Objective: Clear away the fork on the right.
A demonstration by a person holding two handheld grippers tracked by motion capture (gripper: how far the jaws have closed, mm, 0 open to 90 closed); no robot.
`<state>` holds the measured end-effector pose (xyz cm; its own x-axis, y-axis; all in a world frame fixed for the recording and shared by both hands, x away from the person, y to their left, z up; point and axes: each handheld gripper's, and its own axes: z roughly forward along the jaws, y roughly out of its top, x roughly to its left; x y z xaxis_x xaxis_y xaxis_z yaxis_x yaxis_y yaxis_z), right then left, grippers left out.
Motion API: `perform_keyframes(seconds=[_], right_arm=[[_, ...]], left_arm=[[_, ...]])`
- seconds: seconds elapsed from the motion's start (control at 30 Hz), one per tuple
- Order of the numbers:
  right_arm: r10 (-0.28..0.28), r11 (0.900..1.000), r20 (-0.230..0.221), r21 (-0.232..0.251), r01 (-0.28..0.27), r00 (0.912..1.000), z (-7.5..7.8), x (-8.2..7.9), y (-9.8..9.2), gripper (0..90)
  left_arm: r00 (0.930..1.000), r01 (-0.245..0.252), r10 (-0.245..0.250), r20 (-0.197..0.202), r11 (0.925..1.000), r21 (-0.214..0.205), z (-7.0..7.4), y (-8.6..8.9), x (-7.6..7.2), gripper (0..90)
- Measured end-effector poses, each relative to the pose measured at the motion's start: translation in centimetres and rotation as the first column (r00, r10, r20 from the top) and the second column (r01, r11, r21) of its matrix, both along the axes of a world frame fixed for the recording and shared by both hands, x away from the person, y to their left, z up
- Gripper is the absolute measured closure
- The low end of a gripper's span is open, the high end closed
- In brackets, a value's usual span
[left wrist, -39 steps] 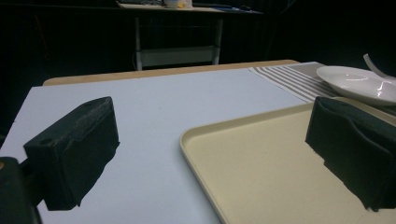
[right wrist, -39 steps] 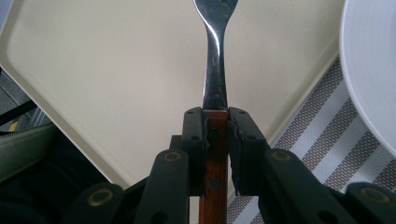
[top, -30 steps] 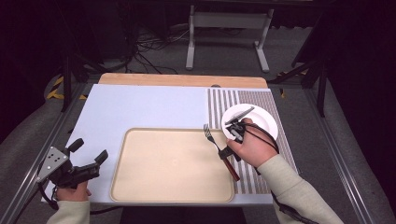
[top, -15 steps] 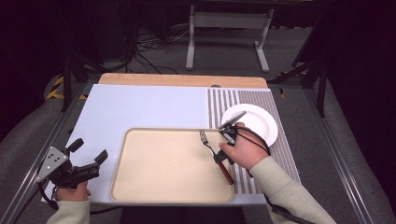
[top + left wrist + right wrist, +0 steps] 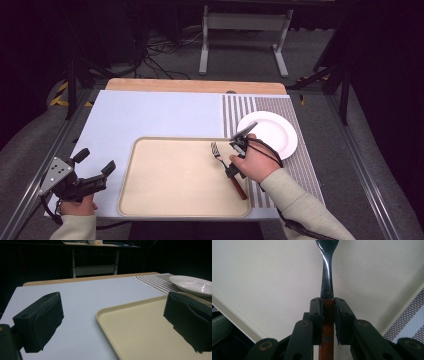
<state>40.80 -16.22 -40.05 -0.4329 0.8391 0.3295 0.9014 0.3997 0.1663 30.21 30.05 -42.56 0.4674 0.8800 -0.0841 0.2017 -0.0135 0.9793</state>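
Right gripper (image 5: 231,170) clamped on fork (image 5: 226,167): matte black pads pinch reddish wood handle with rivet, polished steel neck and tines project ahead. Fork over right part of tray (image 5: 150,200), smooth beige plastic, rounded corners, raised rim. Left gripper (image 5: 95,167) jaws wide apart, blocky black pads, nothing between, at tray's left edge. Plate (image 5: 275,131) round, glossy white, on striped woven mat (image 5: 300,170).

Bright evenly lit table, dark surroundings, soft grainy pictures, blurred near fingers
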Motion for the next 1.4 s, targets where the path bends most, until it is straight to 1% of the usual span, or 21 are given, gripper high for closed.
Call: perform_keyframes(seconds=[0.27,0.43,0.63,0.93,1.0,1.03,1.1,1.17,1.23,1.3,1.33,1.4], right_arm=[[-0.008,0.9999,-0.014,-0.01,0.008,0.9999,-0.4,0.07,0.22,77.6],[-0.013,0.9999,-0.014,-0.008,0.013,0.9998,-0.49,0.1,0.24,77.5],[-0.022,0.9997,-0.031,-0.01,0.022,0.9993,-0.72,0.11,0.31,77.4],[-0.019,0.9998,-0.032,-0.009,0.019,0.9993,-0.92,0.01,0.41,76.9],[-0.018,0.9998,-0.03,-0.002,0.018,0.9994,-0.98,0.0,0.37,74.2],[-0.017,0.9998,-0.027,0.005,0.017,0.9995,-0.98,0.0,0.35,68.8],[-0.014,0.9999,-0.03,0.007,0.014,0.9994,-0.98,-0.01,0.32,68.0],[0.003,1.0,-0.013,-0.007,-0.003,0.9999,-0.95,-0.07,0.26,66.0],[0.009,0.9999,-0.004,-0.007,-0.009,0.9999,-0.81,-0.1,0.19,64.0],[0.022,0.9998,0.034,-0.006,-0.021,0.9992,-0.58,-0.1,0.06,60.0],[0.024,0.9997,0.041,-0.006,-0.024,0.9989,-0.48,-0.1,0.01,58.5],[0.032,0.9995,0.072,-0.001,-0.032,0.9969,-0.28,-0.1,-0.05,53.7]], left_arm=[[1.0,0.001,-0.001,-0.002,1.0,0.0,-0.02,-0.03,0.02,3.2],[1.0,0.003,-0.003,-0.001,1.0,0.003,-0.03,-0.04,0.05,3.2],[1.0,0.001,-0.001,-0.002,1.0,0.0,-0.02,-0.03,0.03,3.2],[1.0,0.001,-0.001,-0.003,1.0,0.0,-0.02,0.0,0.04,3.2],[1.0,0.001,-0.001,-0.003,1.0,0.0,-0.02,-0.02,0.04,3.2],[1.0,0.002,-0.002,-0.003,1.0,0.001,-0.02,-0.03,0.04,3.2],[1.0,0.004,-0.004,-0.001,1.0,0.005,-0.02,-0.02,0.07,3.3],[1.0,0.002,-0.002,-0.004,1.0,0.0,-0.02,-0.04,0.04,3.3],[1.0,0.003,-0.003,-0.003,1.0,0.003,-0.02,-0.03,0.06,3.3],[1.0,0.004,-0.004,-0.003,1.0,0.004,-0.02,-0.05,0.06,3.4],[1.0,0.004,-0.004,-0.003,1.0,0.004,-0.02,-0.05,0.06,3.4],[1.0,0.002,-0.002,-0.004,1.0,0.001,-0.02,-0.08,0.04,3.4]])
